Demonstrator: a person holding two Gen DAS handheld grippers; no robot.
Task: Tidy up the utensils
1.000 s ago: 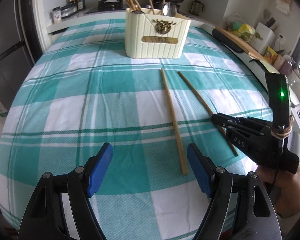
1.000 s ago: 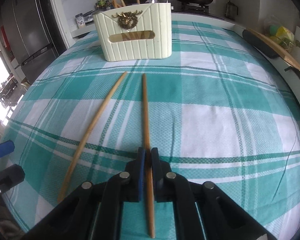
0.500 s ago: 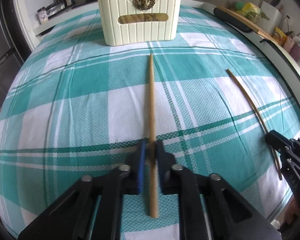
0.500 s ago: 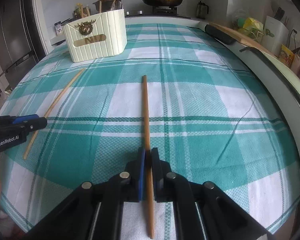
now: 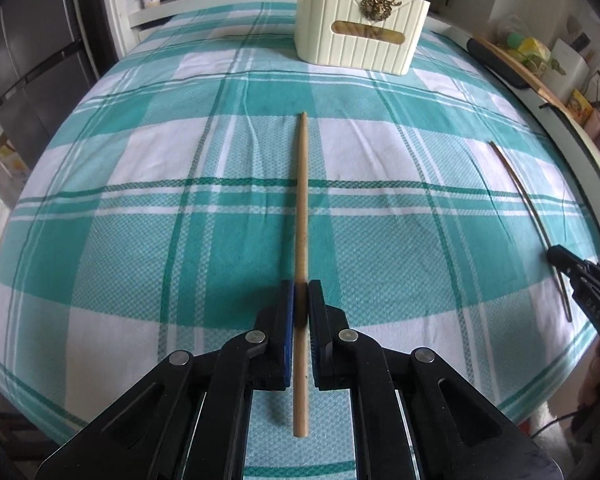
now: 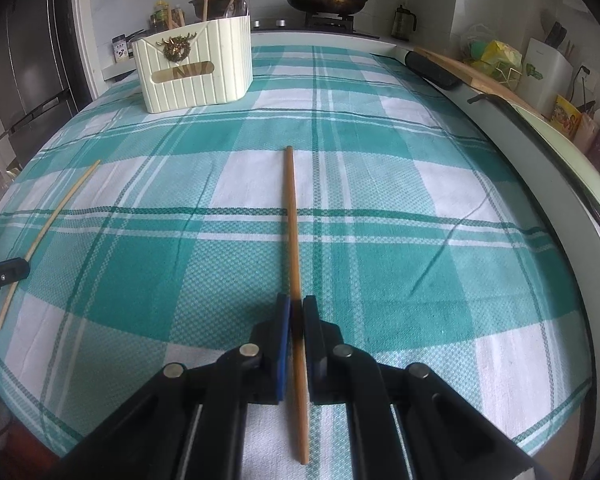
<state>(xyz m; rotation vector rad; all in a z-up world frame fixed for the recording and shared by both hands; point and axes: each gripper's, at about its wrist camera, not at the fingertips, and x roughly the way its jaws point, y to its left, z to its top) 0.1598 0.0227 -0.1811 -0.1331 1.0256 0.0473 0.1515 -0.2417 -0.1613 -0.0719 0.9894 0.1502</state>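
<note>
The cream utensil holder [image 6: 194, 74] holds several wooden utensils. Two chopsticks: left gripper [image 5: 299, 294] fingers grasp one [image 5: 301, 216]; right gripper [image 6: 296, 312] fingers, now opening, flank the other [image 6: 293, 224].

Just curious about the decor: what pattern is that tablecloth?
The tablecloth is a teal-green and white plaid check, clearest in the right wrist view.

Teal-and-white checked tablecloth [image 5: 140, 208] on the table, cream utensil holder [image 5: 360, 36] at its far end
</note>
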